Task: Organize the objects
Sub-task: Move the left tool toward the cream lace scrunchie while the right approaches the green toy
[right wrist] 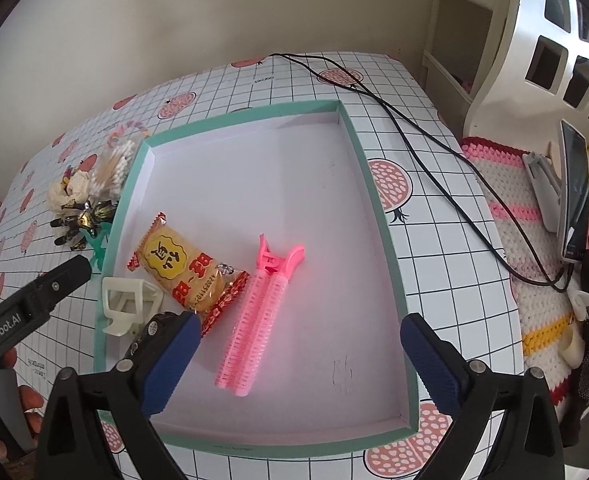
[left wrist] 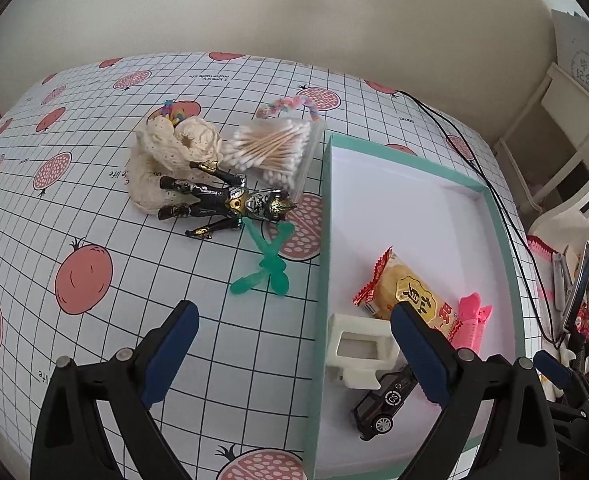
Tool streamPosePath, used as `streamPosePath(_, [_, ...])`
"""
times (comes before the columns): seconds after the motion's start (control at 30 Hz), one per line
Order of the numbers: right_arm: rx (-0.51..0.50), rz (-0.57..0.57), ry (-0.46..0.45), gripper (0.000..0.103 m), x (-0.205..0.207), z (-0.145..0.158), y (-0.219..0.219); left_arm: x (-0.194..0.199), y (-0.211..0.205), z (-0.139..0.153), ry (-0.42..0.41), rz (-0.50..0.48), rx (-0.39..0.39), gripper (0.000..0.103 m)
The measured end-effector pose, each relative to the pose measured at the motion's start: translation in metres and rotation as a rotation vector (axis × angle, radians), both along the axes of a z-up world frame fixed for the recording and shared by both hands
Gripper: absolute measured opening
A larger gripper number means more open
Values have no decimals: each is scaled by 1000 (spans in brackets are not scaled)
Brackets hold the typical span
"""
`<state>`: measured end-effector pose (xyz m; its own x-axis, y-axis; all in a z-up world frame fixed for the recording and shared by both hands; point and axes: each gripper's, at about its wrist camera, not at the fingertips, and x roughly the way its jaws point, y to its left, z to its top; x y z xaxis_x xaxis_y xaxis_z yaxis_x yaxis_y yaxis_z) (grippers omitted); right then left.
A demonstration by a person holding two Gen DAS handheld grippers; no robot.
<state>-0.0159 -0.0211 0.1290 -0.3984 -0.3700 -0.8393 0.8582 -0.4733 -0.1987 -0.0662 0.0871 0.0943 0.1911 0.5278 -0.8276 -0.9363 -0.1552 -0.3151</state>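
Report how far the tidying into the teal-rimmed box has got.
Done: the yellow snack packet, pink hair roller clip, white plastic frame and black toy car lie in the teal-rimmed box. In hand: nothing; both grippers are open. Left: the armoured action figure, green toy, cotton swabs and cream crochet piece.

The upper and right parts of the tray (right wrist: 368, 184) floor are lying bare, while the snack packet (right wrist: 182, 270), pink clip (right wrist: 254, 320) and white holder (right wrist: 128, 304) are crowding its lower left. A black cable (right wrist: 426, 152) is crossing the tablecloth at upper right.
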Motion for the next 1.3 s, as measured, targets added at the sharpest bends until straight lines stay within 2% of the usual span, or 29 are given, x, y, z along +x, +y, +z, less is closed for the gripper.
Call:
streamPosePath(0.3, [2, -17, 10, 102, 2, 0, 0, -2, 0, 0, -6, 19, 3, 97])
streamPosePath(0.77, [-47, -8, 22, 102, 16, 13, -8, -20, 1, 8, -10, 33, 53, 97])
streamPosePath(0.87, [-70, -8, 45, 102, 21, 21, -13, -31, 2, 10, -25, 77, 53, 97])
streamPosePath(1.0, [-153, -21, 22, 103, 25, 36, -18, -51, 5, 15, -111, 148, 81, 97])
streamPosePath(1.1, [-173, -24, -10, 103, 26, 41, -26, -60, 6, 24, -97, 192, 146, 97])
streamPosePath(1.17, [-163, -10, 3, 103, 27, 41, -33, -65, 8, 30, -72, 211, 184, 97])
streamPosePath(1.3, [-157, -11, -6, 103, 25, 39, -42, -75, 19, 31, -68, 243, 181, 97])
